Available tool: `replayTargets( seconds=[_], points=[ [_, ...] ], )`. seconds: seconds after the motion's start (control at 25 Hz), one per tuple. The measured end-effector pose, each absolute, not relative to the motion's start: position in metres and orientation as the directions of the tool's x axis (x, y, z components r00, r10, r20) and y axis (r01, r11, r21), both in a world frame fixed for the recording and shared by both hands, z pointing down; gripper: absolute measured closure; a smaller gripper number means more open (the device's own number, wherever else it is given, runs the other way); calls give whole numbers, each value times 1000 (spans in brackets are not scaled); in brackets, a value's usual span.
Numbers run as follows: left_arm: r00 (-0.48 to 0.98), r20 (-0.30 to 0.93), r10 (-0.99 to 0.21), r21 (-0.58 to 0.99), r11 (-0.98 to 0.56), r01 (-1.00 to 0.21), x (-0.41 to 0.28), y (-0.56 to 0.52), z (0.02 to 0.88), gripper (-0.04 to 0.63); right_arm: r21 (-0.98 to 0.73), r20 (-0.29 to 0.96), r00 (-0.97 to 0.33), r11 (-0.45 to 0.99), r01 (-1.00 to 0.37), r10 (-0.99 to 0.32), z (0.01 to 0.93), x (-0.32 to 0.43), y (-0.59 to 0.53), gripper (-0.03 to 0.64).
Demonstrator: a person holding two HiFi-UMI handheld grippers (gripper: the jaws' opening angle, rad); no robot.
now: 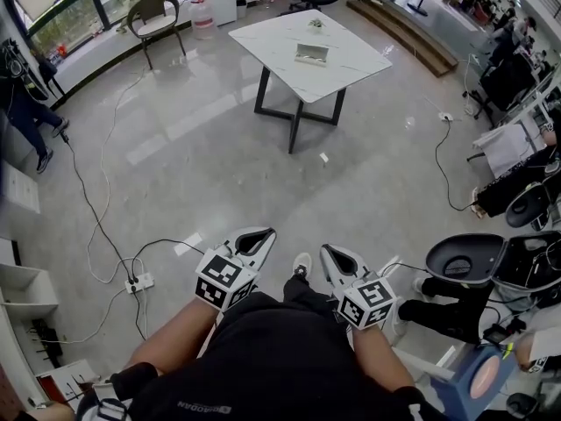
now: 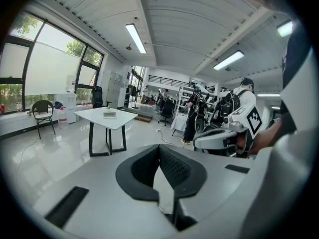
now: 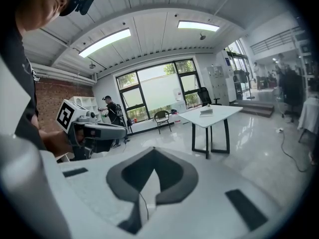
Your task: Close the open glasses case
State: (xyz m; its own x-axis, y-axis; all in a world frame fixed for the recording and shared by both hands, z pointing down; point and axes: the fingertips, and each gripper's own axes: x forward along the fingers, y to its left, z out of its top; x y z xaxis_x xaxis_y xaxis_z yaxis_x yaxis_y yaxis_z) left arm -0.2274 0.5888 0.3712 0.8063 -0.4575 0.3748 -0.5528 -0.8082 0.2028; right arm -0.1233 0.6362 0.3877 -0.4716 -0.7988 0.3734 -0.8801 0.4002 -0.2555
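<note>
Both tools sit low centre in the head view, close against my torso. On the left white two-jaw gripper [image 1: 259, 235] the jaws are together with nothing between them. The right white two-jaw gripper [image 1: 331, 254] is likewise closed and empty. The pale rectangular glasses case [image 1: 311, 54] lies on the white marble-top table with dark legs [image 1: 272, 35], top centre of frame, well apart from both grippers.

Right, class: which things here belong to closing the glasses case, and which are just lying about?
Job: glasses case, white table under it, left gripper, right gripper, both shut and empty.

Lying about: chair by the window, power strip, floor cable.
</note>
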Motion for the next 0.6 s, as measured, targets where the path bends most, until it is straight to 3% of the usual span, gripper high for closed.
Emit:
replayTargets(
  seconds=[0.6],
  points=[
    [777,386,-497,164,-791,-589,-167,475,365,591,-245,314,-513,454,-857,-799,379,-67,503,615]
  ],
)
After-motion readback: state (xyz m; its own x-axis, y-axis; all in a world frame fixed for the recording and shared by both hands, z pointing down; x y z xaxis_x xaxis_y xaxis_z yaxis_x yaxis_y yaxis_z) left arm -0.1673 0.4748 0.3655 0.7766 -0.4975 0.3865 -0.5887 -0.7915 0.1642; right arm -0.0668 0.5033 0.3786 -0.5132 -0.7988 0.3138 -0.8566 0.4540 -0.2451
